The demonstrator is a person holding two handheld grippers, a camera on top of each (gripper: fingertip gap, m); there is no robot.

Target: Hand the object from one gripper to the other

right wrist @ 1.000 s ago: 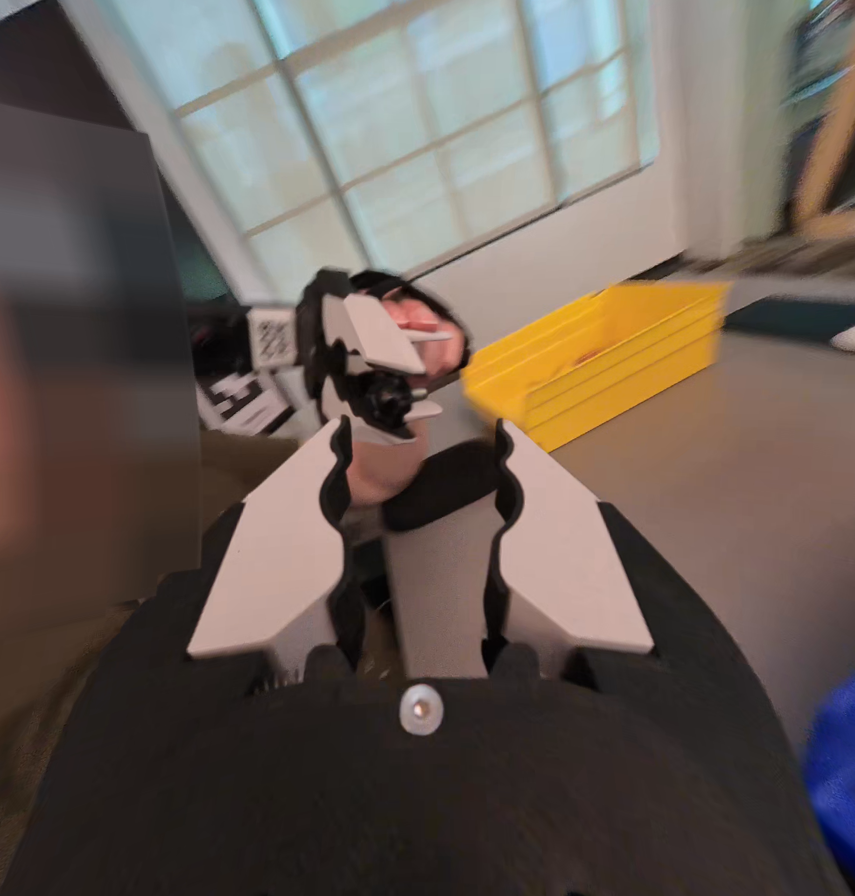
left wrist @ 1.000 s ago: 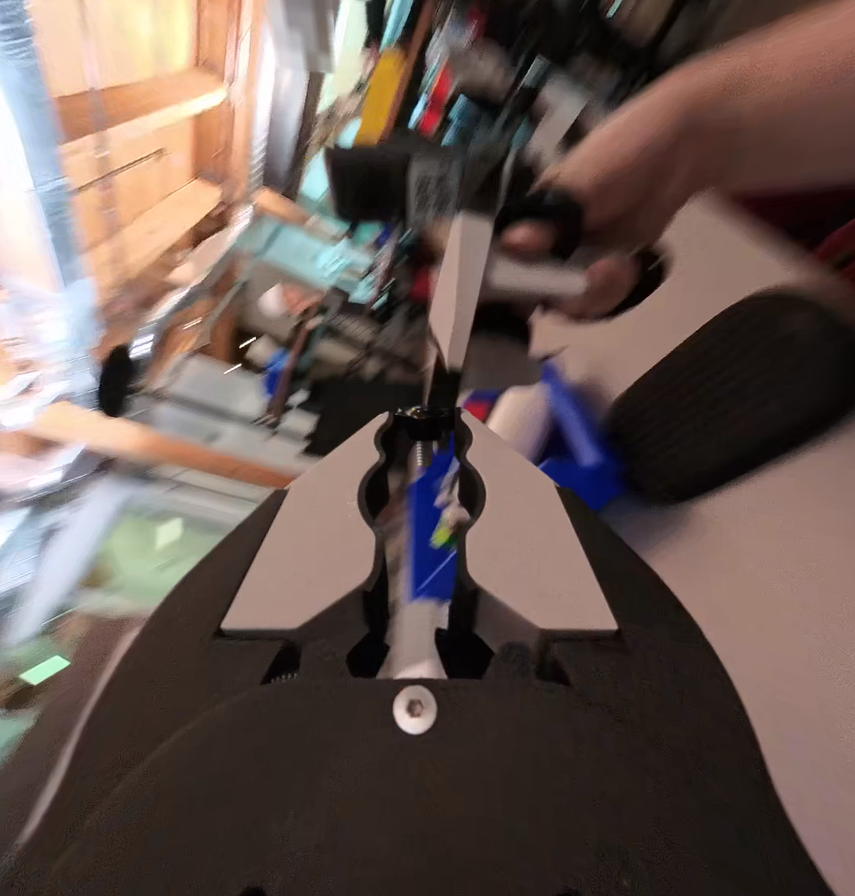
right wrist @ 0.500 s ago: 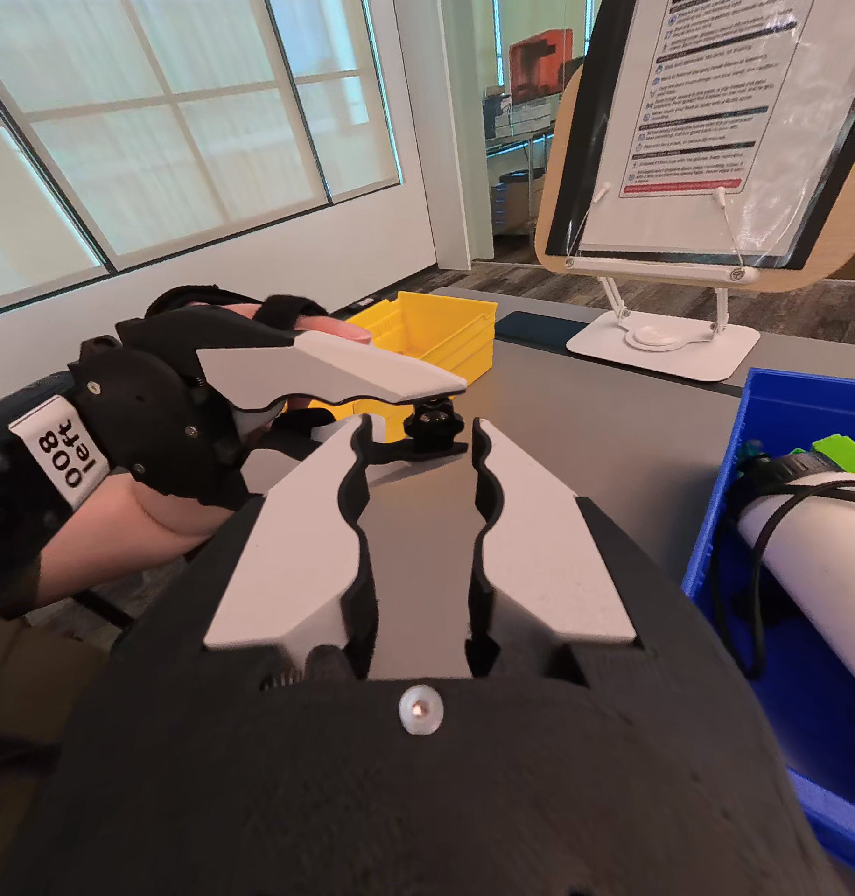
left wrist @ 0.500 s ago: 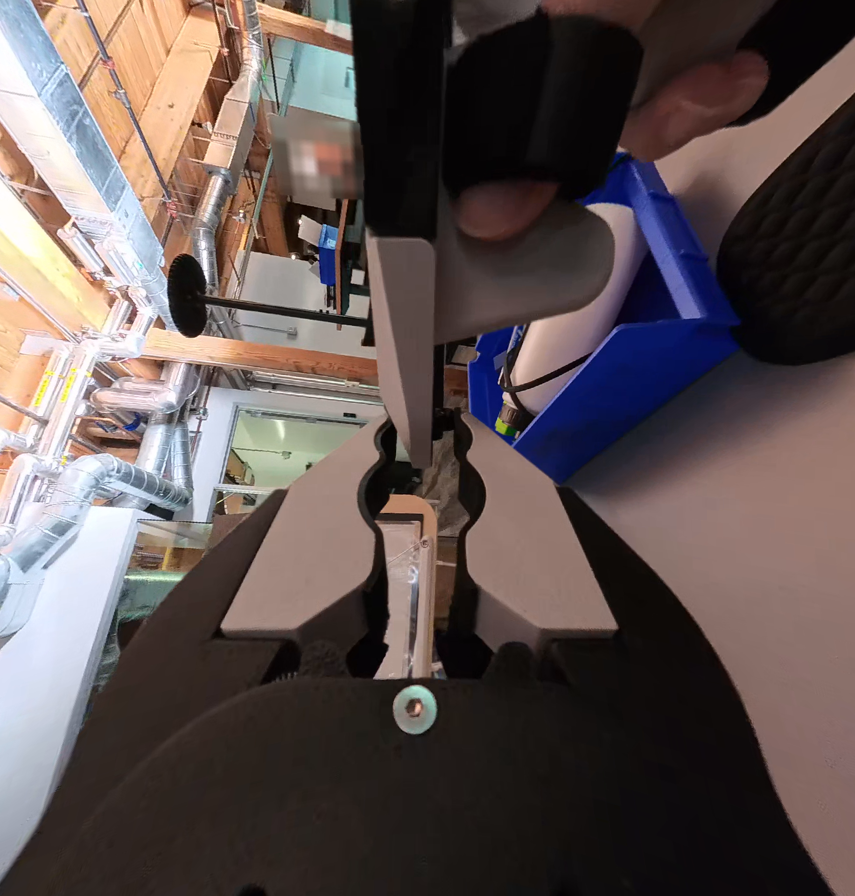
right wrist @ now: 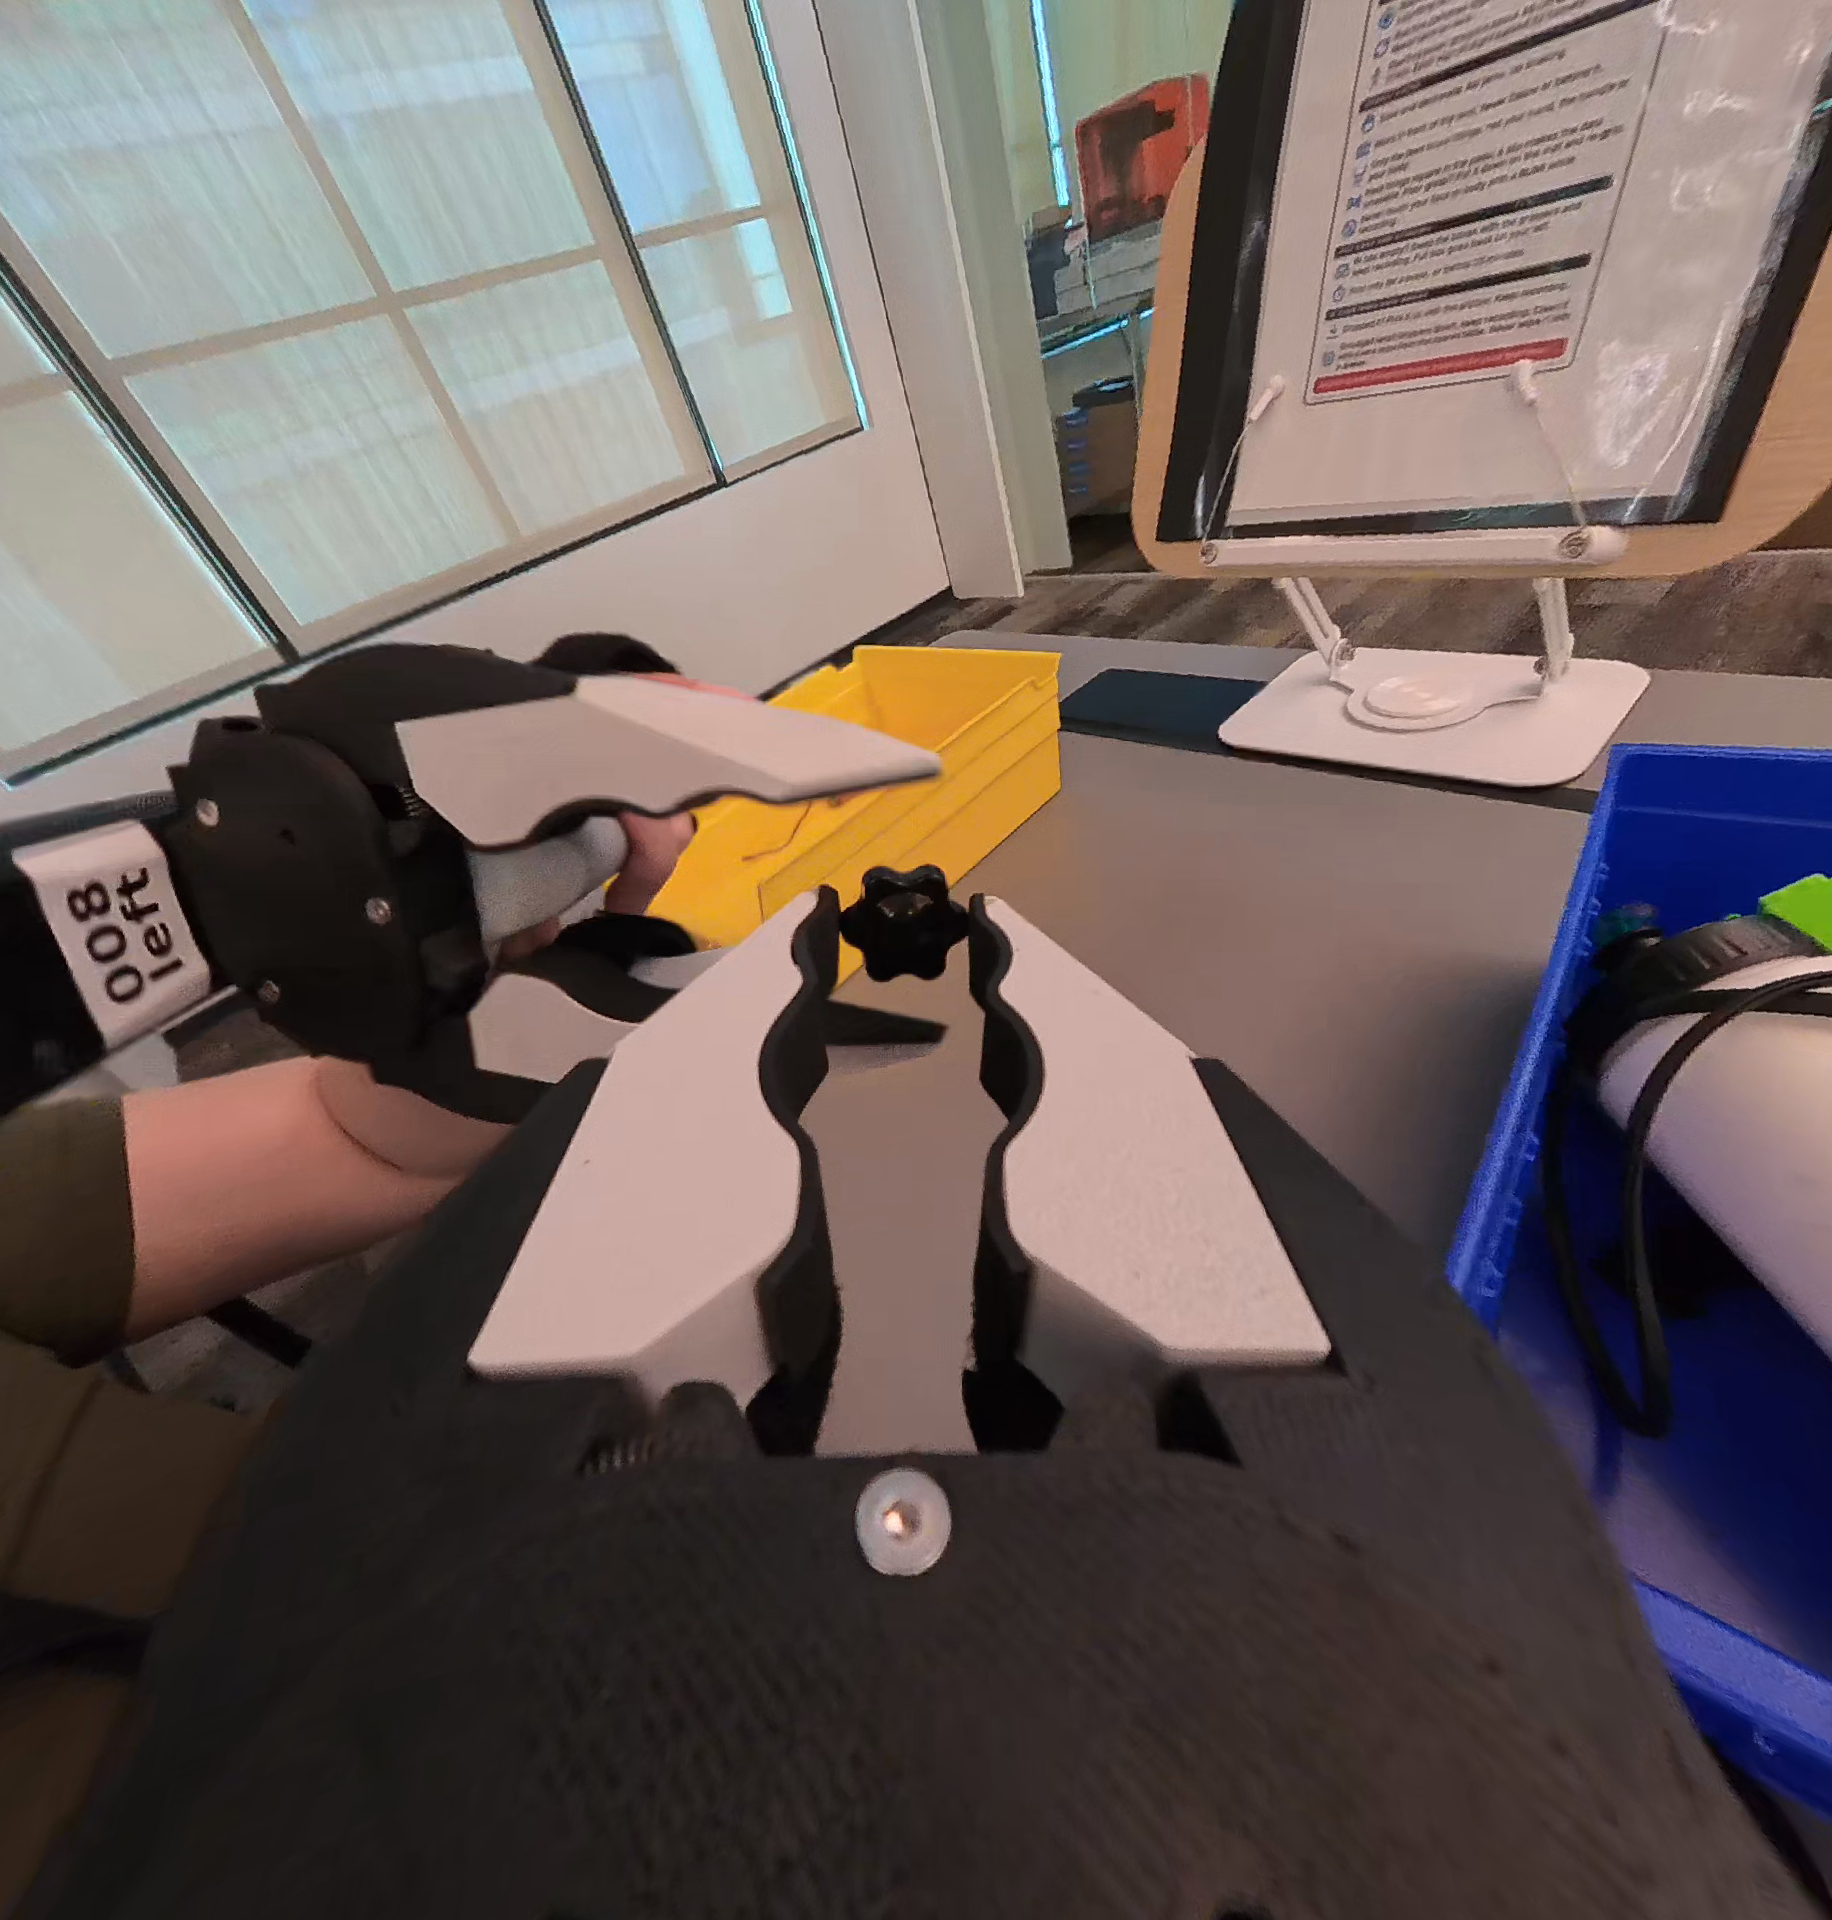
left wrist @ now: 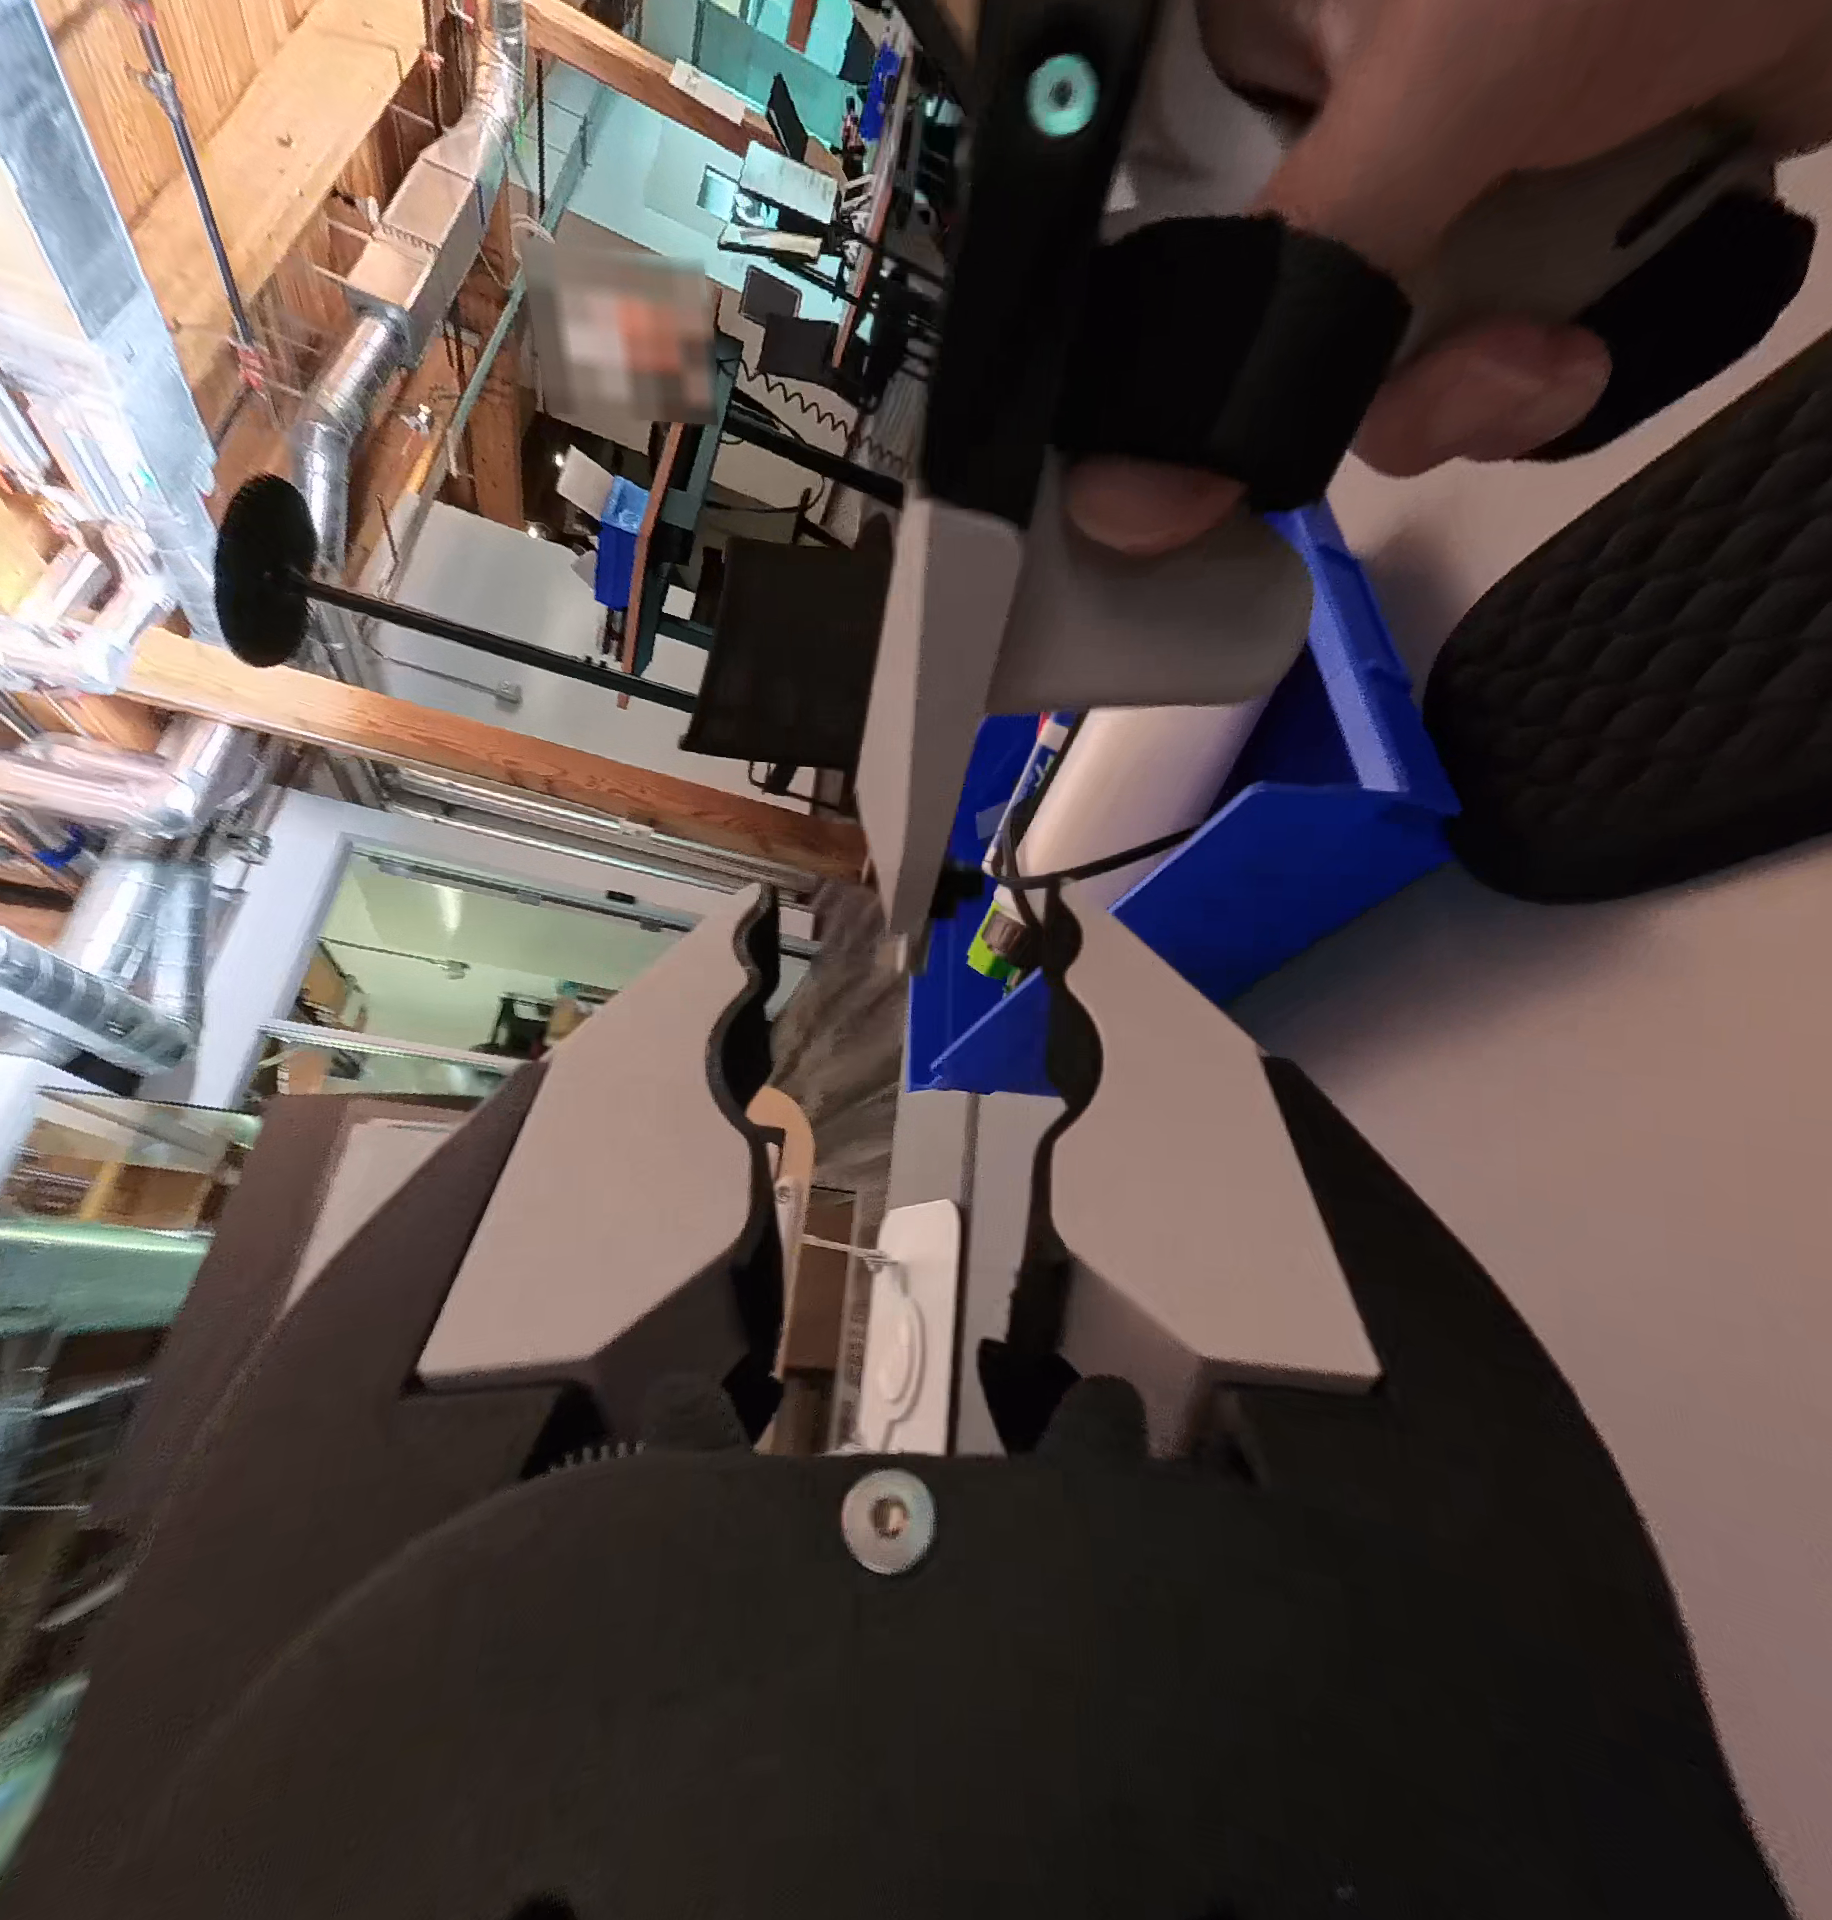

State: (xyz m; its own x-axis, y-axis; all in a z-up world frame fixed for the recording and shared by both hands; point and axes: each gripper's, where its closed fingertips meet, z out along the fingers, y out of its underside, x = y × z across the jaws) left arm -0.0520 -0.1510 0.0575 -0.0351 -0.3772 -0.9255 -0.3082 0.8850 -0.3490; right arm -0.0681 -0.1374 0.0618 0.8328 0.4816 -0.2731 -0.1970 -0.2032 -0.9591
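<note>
left gripper (left wrist: 907, 971) has spread apart, empty | right gripper (right wrist: 896, 940) clamps black knob (right wrist: 901, 923) at its tips

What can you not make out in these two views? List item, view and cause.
Black star-shaped knob: right wrist view, underside hidden between the right gripper's fingertips; left wrist view, wholly behind that gripper's finger.
Left gripper's lower finger: right wrist view, partly behind the right gripper.
White cylinder in the blue plastic bin: right wrist view, cut off by the right edge.
Yellow plastic bin: right wrist view, near end covered by the left gripper.
</note>
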